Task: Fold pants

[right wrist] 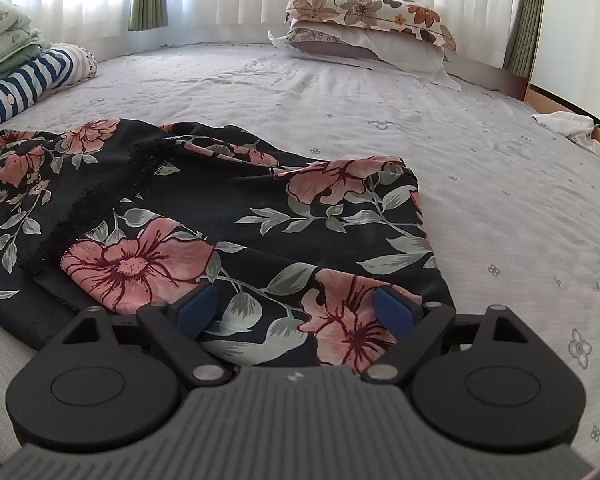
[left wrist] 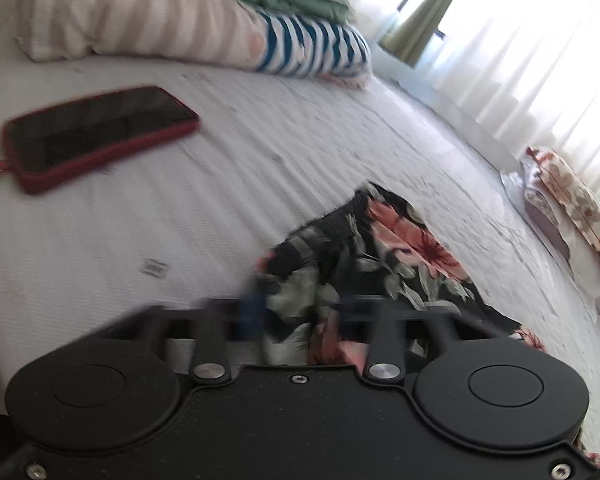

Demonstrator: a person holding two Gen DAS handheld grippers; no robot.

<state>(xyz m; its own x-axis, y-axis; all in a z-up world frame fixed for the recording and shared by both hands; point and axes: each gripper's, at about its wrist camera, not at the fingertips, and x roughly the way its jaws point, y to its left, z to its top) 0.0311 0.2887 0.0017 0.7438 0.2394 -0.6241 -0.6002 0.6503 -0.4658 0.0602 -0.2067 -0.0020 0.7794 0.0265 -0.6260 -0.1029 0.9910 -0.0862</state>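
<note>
here the right gripper (right wrist: 296, 312) fingers are spread over the pants (right wrist: 228, 216); left gripper (left wrist: 296, 312) blurred, grip unclear. pinch the hem squarely.

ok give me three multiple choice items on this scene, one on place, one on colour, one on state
1. Where does the phone lie?
A. on the bed
B. on a pillow
C. on the pants

2. What colour is the phone's case?
A. blue
B. red
C. white

3. How is the right gripper?
A. shut on the pants
B. open
C. out of view

Answers:
1 A, it rests flat on the bed sheet.
2 B, a red rim frames the dark screen.
3 B, its blue pads stand apart over the pants.
</note>
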